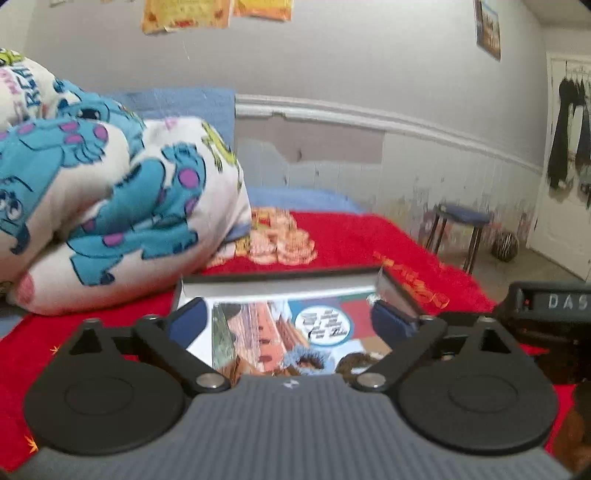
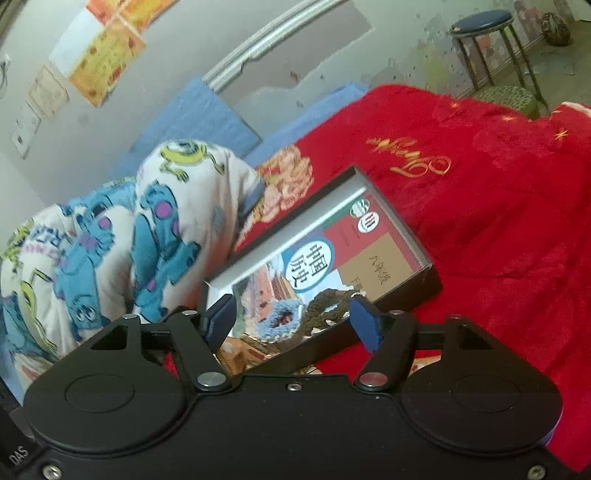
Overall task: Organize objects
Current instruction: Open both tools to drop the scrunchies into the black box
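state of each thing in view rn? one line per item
left gripper: open, empty, over the box
right gripper: open, empty
box: lidless, flat on red blanket
textbook: closed, face up inside box
scrunchies: two, lying on textbook
cartoon quilt: bundled beside box

red blanket [image 2: 498, 206], cartoon quilt [image 1: 110, 192], stool [image 2: 484, 22]
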Tool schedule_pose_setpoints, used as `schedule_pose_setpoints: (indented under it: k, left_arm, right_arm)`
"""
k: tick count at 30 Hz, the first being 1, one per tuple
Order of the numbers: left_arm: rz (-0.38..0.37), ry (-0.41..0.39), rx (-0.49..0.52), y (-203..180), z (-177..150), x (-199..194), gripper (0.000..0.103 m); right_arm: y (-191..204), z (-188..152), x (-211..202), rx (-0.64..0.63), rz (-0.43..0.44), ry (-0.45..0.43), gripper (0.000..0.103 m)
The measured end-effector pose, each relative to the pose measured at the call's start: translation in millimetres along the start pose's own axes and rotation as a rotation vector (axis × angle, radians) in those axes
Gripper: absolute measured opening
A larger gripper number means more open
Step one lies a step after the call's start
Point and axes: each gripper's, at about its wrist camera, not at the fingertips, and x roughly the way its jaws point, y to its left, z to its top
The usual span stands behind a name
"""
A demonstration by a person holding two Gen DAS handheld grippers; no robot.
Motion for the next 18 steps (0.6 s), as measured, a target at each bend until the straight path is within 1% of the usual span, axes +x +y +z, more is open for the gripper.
schedule_pose_setpoints:
  k: [4, 8, 10, 13, 15, 18]
  left_arm:
    - [0.008, -0.019, 0.032, -0.3, 2.7, -27.0, 0.103]
    - [0.02, -0.044, 0.12, 0.6, -4.3, -54.2, 0.103]
    - [0.03, -0.055, 0.157, -2.0, -4.3, -61.7, 0.103]
    - [0.012, -0.051, 0.171, -5.1, -0.3, -65.1, 0.103]
    - [-0.009, -0.043, 0.168, -6.4, 1.6, -62.5, 0.103]
    - [-0.018, -0.044, 0.17, -11.3, 1.8, -53.2, 0.103]
  right_arm:
    - [4.0, -4.4, -21.2, 0.002, 0.003, -0.037, 0.073]
    - [3.9, -13.3, -37.8, 0.022, 0.022, -0.051, 0.079]
    - [5.4, -16.7, -42.3, 0.024, 0.03, -0.05, 0.079]
    - [9.2, -17.9, -46.1, 0.012, 0.034, -0.056, 0.082]
    - [9.8, -18.0, -47.6, 0.017, 0.038, -0.062, 0.083]
    - [8.6, -18.6, -45.5, 0.022, 0.03, -0.058, 0.084]
